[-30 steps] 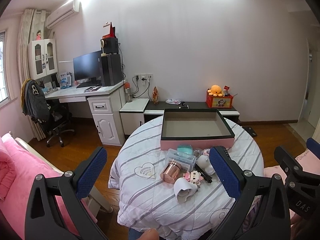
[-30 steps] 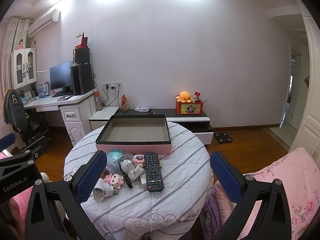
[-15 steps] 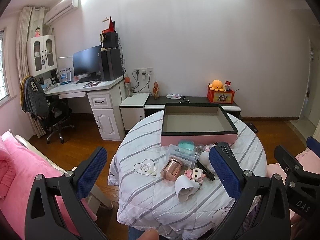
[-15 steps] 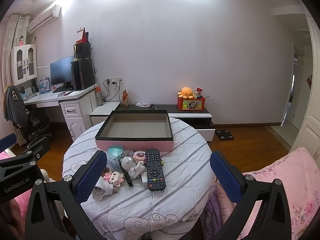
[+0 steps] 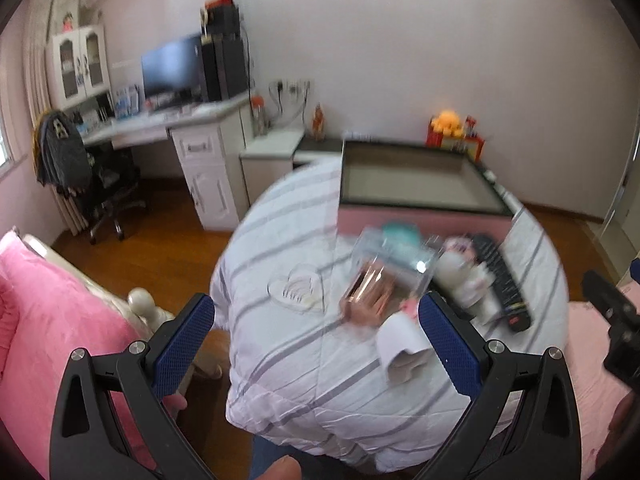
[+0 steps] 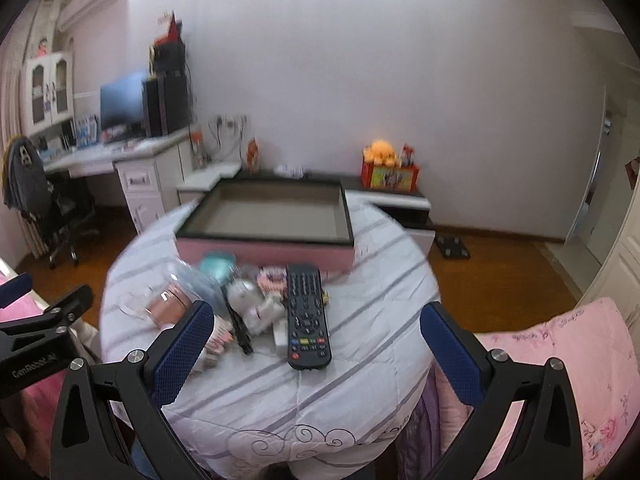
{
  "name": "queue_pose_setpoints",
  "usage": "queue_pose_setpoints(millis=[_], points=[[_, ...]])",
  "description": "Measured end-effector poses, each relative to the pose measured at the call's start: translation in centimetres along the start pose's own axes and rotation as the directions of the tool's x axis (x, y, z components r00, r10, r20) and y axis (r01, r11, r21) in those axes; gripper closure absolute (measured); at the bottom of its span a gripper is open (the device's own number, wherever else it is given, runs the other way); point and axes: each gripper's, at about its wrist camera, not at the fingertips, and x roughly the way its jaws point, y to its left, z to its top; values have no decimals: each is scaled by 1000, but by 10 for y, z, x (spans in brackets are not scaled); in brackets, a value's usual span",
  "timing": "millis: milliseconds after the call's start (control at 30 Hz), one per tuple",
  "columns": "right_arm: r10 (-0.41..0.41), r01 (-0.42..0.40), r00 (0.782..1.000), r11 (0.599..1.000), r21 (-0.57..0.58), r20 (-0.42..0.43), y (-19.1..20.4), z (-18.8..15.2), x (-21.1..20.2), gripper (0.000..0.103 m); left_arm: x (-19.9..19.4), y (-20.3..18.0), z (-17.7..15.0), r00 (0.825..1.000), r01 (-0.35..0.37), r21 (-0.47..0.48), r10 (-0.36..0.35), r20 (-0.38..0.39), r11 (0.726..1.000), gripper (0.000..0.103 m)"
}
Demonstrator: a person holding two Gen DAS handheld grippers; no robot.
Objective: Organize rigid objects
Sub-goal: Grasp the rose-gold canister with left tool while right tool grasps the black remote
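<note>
The round striped tabletop (image 6: 360,364) fills more of both views than half a second ago. The left claw (image 5: 316,336), spread and empty, now hovers over the copper cup (image 5: 366,292); the right claw (image 6: 316,344), also spread, frames the remote (image 6: 306,316), with the pink box (image 6: 264,254) beyond

L wrist cam looks fwd and down from the near-left of the round table (image 5: 320,360), close above its edge, facing the pink box (image 5: 420,216) at the far side. R wrist cam sits near-right of the table (image 6: 280,392), a bit further back, aimed the same way. Both share the box (image 6: 264,248), remote (image 6: 307,316), desk and back wall. L view is blurred.
</note>
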Motion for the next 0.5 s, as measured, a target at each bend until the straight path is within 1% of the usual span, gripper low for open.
queue_pose_setpoints(millis=[133, 300, 367, 400, 500], points=[[10, -10, 997, 1000, 2, -82, -4, -4, 44, 0, 37, 2, -2, 998, 18, -2, -18, -65, 1000, 0], [31, -33, 987, 999, -10, -160, -4, -5, 90, 0, 76, -8, 1, 993, 24, 39, -19, -118, 999, 0], [35, -38, 983, 999, -14, -180, -3, -5, 102, 3, 88, -11, 1, 990, 29, 53, -21, -141, 998, 0], [37, -40, 981, 999, -15, -191, -4, -5, 107, 5, 97, -13, 2, 987, 40, 63, -30, -157, 997, 0], [37, -45, 974, 999, -28, -223, -5, -5, 125, 5, 115, -18, 4, 977, 75, 73, -59, -206, 995, 0]])
